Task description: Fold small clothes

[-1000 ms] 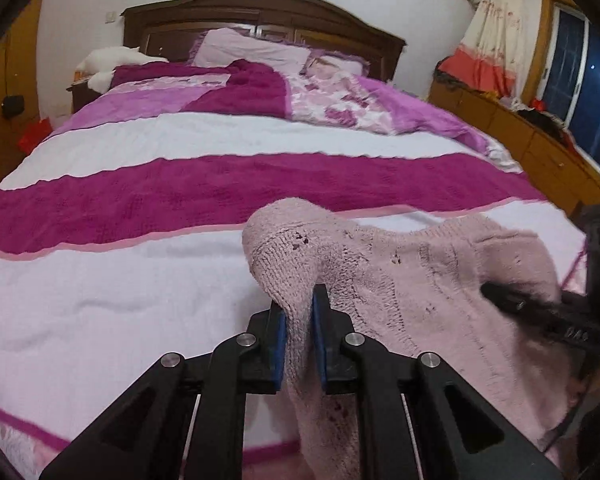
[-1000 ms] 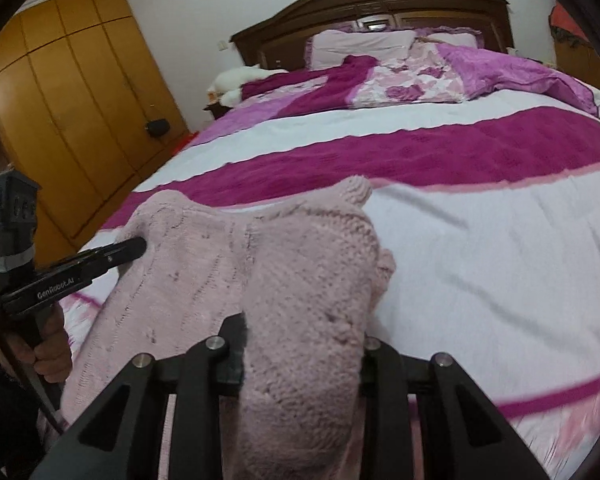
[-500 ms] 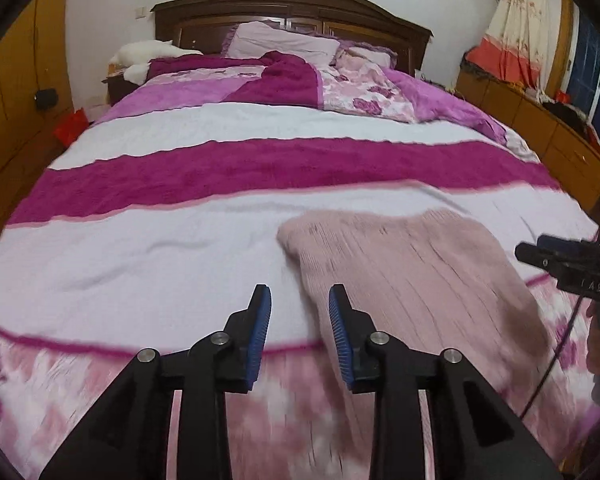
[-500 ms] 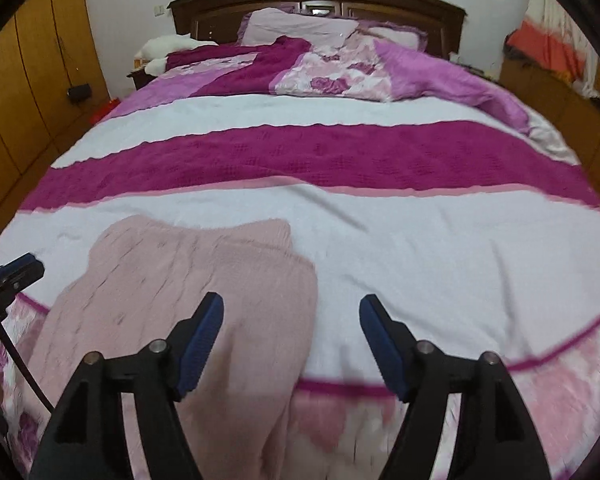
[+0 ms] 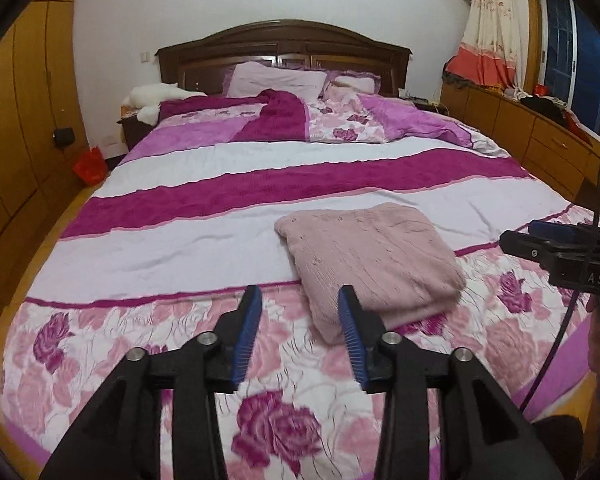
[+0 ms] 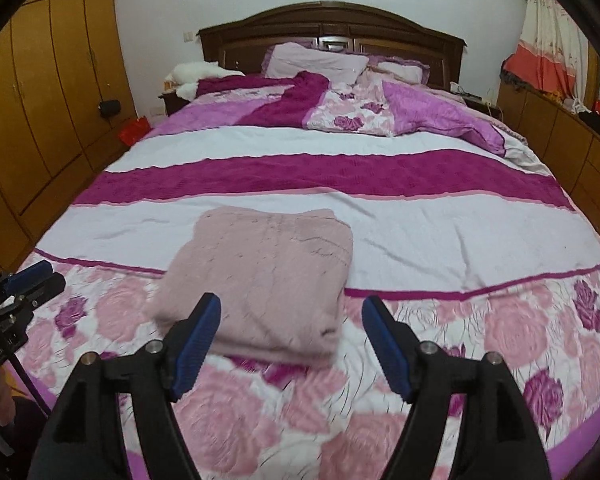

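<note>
On the bed (image 5: pixel 180 240), beyond both grippers' fingers, the folded sweater (image 5: pixel 372 256) is seen, seemingly untouched; left gripper (image 5: pixel 300 320) opening, right gripper (image 6: pixel 292 332) spread, nothing between.

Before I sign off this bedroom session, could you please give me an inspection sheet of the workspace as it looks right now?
Surface: bed with a striped and rose-print cover, lightly creased.
Job's things: pink knitted garment lies folded near the foot of the bed, free of both grippers.
Clutter: rumpled purple quilt and pillows at the headboard; nothing else on the cover.
Grippers: left gripper jaws opening, nothing between them; right gripper jaws opening, held above the garment, not gripping it.
Cables: black cable hanging from the right gripper.
Surroundings: wooden wardrobe, low cabinet under the window, red bag on the floor.
</note>
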Tool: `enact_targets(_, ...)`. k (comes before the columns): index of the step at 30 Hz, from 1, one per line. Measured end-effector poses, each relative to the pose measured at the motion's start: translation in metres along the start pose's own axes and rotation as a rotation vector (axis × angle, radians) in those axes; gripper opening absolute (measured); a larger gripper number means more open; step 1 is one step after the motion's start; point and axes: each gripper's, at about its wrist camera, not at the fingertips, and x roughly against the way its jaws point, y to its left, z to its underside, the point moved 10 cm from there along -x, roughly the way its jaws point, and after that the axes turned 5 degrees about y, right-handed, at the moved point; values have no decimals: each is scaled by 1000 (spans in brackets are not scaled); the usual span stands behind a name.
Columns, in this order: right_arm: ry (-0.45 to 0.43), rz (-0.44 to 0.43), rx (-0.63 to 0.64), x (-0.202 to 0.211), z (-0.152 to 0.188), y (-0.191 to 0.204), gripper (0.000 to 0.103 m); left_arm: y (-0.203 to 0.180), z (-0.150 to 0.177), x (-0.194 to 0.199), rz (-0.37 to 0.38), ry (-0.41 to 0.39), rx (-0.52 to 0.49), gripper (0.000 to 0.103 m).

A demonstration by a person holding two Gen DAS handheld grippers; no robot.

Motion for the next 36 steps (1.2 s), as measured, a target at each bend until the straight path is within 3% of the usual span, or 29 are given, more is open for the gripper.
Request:
enact_targets(6,7,0,1,10,38,21,80,-3,40,13,-61,3,-10,21)
enact_targets(9,36,-7,-10,-1,68,31,81,-2,67,7,-69,40,-3,21)
enact_targets(14,63,75,-10,-18,112,29,81,-2,104,-4,-74,95,15,21)
enact_targets(18,115,68,-32,-31,143,27,81,-5,124,-11,-78,133,21,21)
enact_targets(29,214,112,-82,-66,176,4,81,-19,170,-69,-68,287,4,25)
enact_targets(31,223,114,-75,-77,175,4,81,-17,175,-86,-79,300,4,31)
enact_targets(36,202,172,25,-118,164,11,85,-16,156,-114,-132,212,-29,53)
